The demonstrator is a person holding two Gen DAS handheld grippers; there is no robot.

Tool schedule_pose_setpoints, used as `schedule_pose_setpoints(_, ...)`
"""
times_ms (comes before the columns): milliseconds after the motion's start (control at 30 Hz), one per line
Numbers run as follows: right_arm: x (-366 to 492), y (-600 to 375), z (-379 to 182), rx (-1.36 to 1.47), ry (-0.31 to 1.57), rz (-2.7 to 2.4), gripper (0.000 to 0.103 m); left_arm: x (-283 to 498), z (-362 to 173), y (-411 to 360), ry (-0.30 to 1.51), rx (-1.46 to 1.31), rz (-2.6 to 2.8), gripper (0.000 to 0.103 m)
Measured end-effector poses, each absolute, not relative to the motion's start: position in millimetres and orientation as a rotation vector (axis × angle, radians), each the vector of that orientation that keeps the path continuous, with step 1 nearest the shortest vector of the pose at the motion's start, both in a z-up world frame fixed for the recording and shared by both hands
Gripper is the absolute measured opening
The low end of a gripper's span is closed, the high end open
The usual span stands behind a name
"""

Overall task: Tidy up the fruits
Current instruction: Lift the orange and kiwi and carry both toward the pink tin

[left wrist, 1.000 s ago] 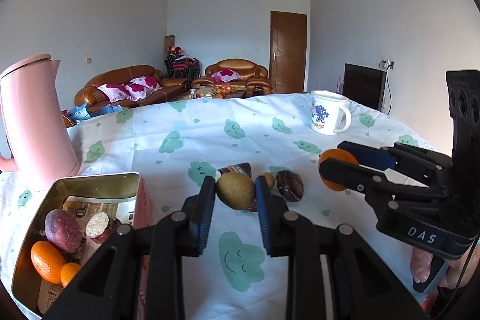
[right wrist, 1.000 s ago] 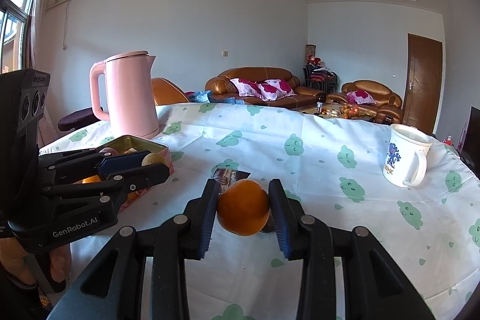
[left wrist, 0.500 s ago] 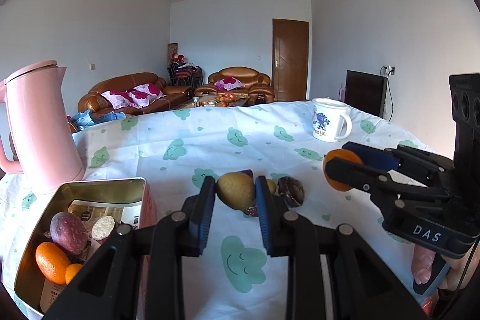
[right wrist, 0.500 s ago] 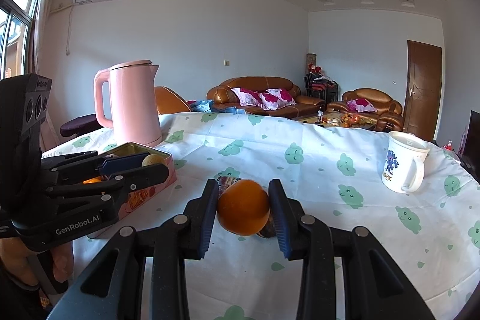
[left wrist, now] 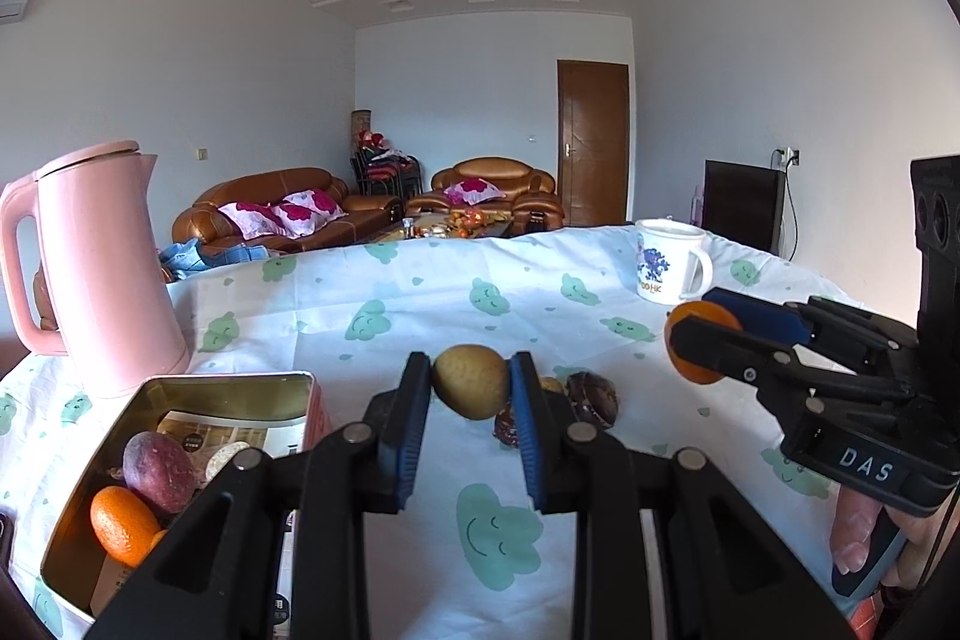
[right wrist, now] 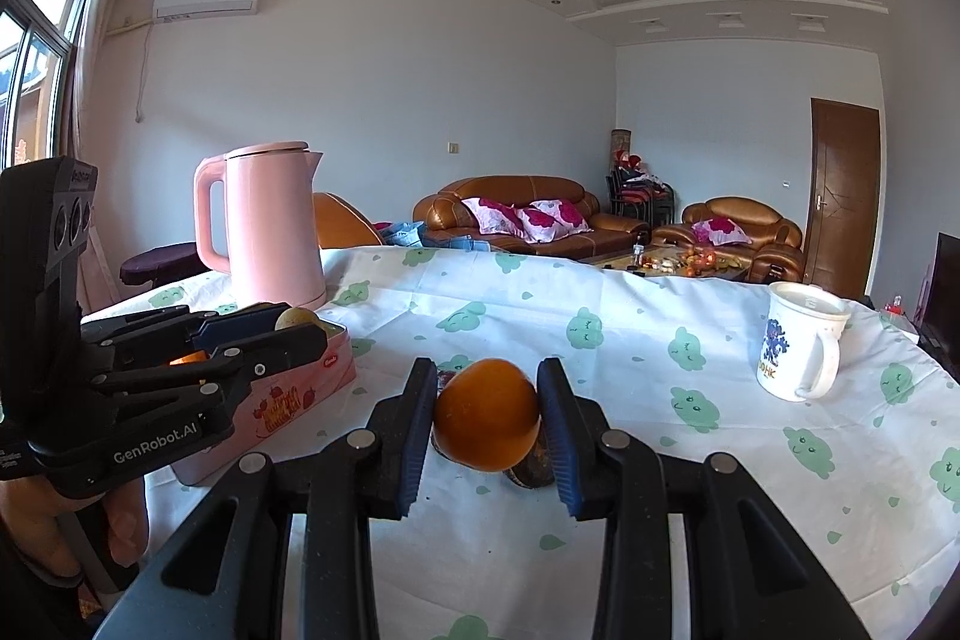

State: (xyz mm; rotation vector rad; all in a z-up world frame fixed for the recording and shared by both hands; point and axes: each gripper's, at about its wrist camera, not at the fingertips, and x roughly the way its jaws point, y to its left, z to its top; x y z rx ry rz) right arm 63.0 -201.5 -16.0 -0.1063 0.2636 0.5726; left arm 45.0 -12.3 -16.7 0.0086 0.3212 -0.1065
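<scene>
My left gripper (left wrist: 471,388) is shut on a yellow-brown fruit (left wrist: 471,381) and holds it above the table. My right gripper (right wrist: 486,415) is shut on an orange (right wrist: 486,413), also held above the table; it shows in the left wrist view (left wrist: 699,349) at the right. An open metal tin (left wrist: 150,394) at the lower left holds a purple fruit (left wrist: 159,471) and an orange one (left wrist: 123,525). Dark fruits (left wrist: 591,397) lie on the cloth behind my left gripper.
A pink kettle (left wrist: 102,268) stands behind the tin at the left. A white mug (left wrist: 669,261) stands at the far right of the table. The tin's pink side (right wrist: 282,400) shows in the right wrist view, beside my left gripper (right wrist: 282,328).
Both grippers have risen a little with their fruits still held. The tin and the dark fruits have stayed where they were.
</scene>
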Motion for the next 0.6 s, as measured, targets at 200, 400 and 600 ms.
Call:
schedule_pose_setpoints(200,58.2,-201.4,-14.3,-0.113,0.238,0.574,0.037,41.5,-15.9,-10.5,0.305,0.005,-0.093,0.028)
schedule_pose_setpoints(400,59.2,-198.1,-14.6,-0.127,0.247,0.58,0.037,40.5,-16.0,-10.0,0.312,0.0,-0.089,0.029)
schedule_pose_setpoints(600,62.3,-195.3,-14.7,-0.133,0.256,0.583,0.037,41.4,-16.3,-7.6,0.326,-0.006,-0.082,0.029)
